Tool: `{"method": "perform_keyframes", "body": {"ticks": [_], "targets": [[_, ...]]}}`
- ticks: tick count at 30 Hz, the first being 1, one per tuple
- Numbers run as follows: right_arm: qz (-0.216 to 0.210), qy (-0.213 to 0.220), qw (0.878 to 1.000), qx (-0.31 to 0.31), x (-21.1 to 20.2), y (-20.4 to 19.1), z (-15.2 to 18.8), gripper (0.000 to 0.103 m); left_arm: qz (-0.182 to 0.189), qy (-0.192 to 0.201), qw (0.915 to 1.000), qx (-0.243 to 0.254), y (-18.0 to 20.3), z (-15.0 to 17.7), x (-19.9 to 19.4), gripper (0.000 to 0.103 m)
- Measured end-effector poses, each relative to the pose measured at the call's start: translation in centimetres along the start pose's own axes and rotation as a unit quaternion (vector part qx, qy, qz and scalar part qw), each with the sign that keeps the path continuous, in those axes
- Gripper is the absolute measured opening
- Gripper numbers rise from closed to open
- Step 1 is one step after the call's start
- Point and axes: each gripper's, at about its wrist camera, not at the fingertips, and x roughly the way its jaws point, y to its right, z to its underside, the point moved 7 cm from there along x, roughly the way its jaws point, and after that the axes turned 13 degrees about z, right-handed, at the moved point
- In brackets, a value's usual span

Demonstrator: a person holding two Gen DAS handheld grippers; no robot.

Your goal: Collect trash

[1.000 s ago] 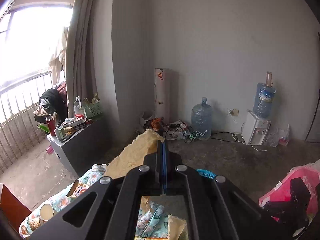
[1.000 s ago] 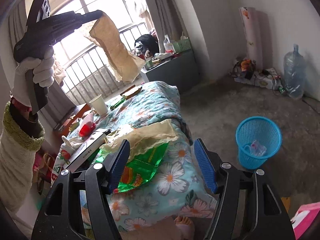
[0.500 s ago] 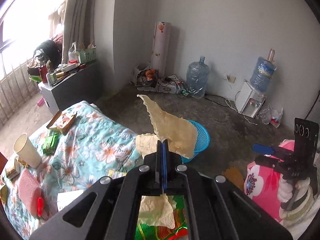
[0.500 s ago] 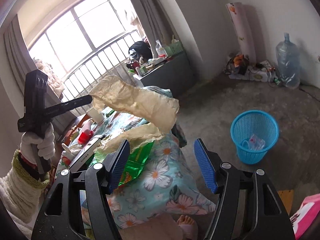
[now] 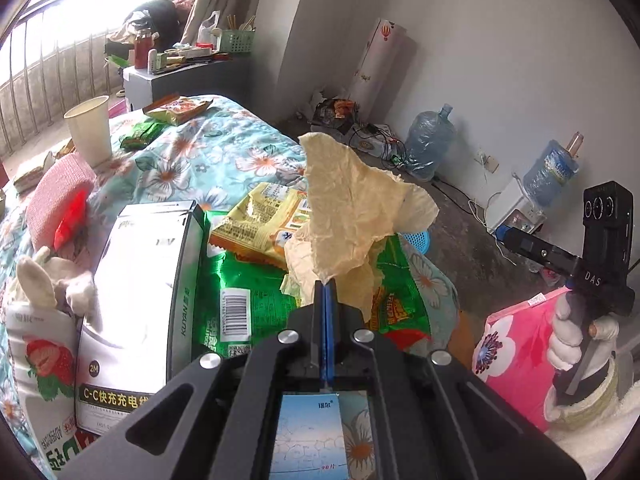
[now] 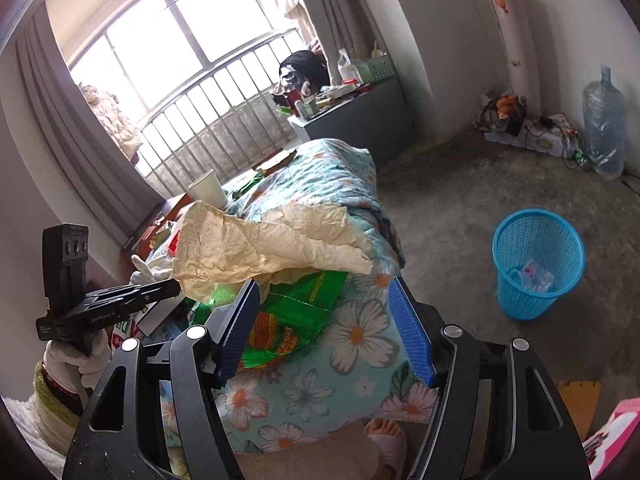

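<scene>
- Floral quilt (image 6: 352, 196), turquoise cotton with white and orange daisies: covers the bed, rumpled, littered with wrappers and boxes.
- Round blue plastic lattice wastebasket (image 6: 536, 264): stands upright on the grey concrete floor, well apart from the bed's foot; clear crumpled plastic lies inside.
- White rectangular cardboard box (image 5: 136, 300) with grey side and printed lettering: lies flat on the quilt, just beside the green wrapper.
- Crumpled cream-yellow sheet of thin paper (image 5: 352, 208), wrinkled and ragged-edged: held in the air above the wrappers on the bed, one corner pinched, the rest fanning outward.
- Shiny green foil snack wrapper (image 6: 296, 312), flattened, with red and orange print and a barcode: lies on the quilt below the paper.
- Yellow-orange foil snack bag (image 5: 260, 224), torn open: rests on the green wrapper's far edge.
- Left gripper (image 5: 325, 292), black metal frame with blue pads: tilted downward over the bed, jaws clenched on the paper's lower corner; a white-gloved hand (image 6: 76, 360) with a knitted cuff grips its handle.
- Right gripper (image 6: 324, 320), same build: angled down at the quilt's edge, ribbed blue pads standing wide apart, grasping nothing, the green wrapper seen between them.
- White paper cup (image 5: 90, 128): upright on the quilt near the window.
</scene>
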Motion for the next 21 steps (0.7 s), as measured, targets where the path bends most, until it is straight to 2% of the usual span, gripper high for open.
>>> {"method": "perform_keyframes", "body": {"ticks": [3,5,8,10,14,18,21], "targets": [[-0.025,-0.023,0.999,-0.009,1.2,-2.0,-0.5,0.063,-0.005,-0.006,0.9999,-0.008,0.0,1.4,-0.4,0.006],[-0.040,-0.039,0.998,-0.008,2.0,-3.2,-0.9,0.064,-0.001,0.004,0.9999,-0.011,0.2,1.9,-1.2,0.022],[-0.053,-0.055,0.997,-0.011,3.4,-4.9,-1.8,0.070,0.004,0.028,0.9995,-0.012,0.6,2.5,-2.7,0.026],[-0.048,-0.062,0.997,-0.029,4.4,-6.1,-2.1,0.076,0.007,0.041,0.9990,-0.015,0.6,2.9,-3.8,0.028],[-0.028,-0.088,0.992,-0.085,7.1,-8.2,-1.9,0.081,0.021,0.060,0.9976,-0.029,0.5,3.9,-5.6,0.030],[0.002,-0.109,0.982,-0.153,9.8,-10.0,-0.6,0.081,0.027,0.067,0.9966,-0.040,0.3,5.2,-6.6,0.031],[0.045,-0.117,0.975,-0.181,11.1,-10.1,0.4,0.081,0.027,0.066,0.9966,-0.042,0.1,6.1,-6.9,0.031]]}}
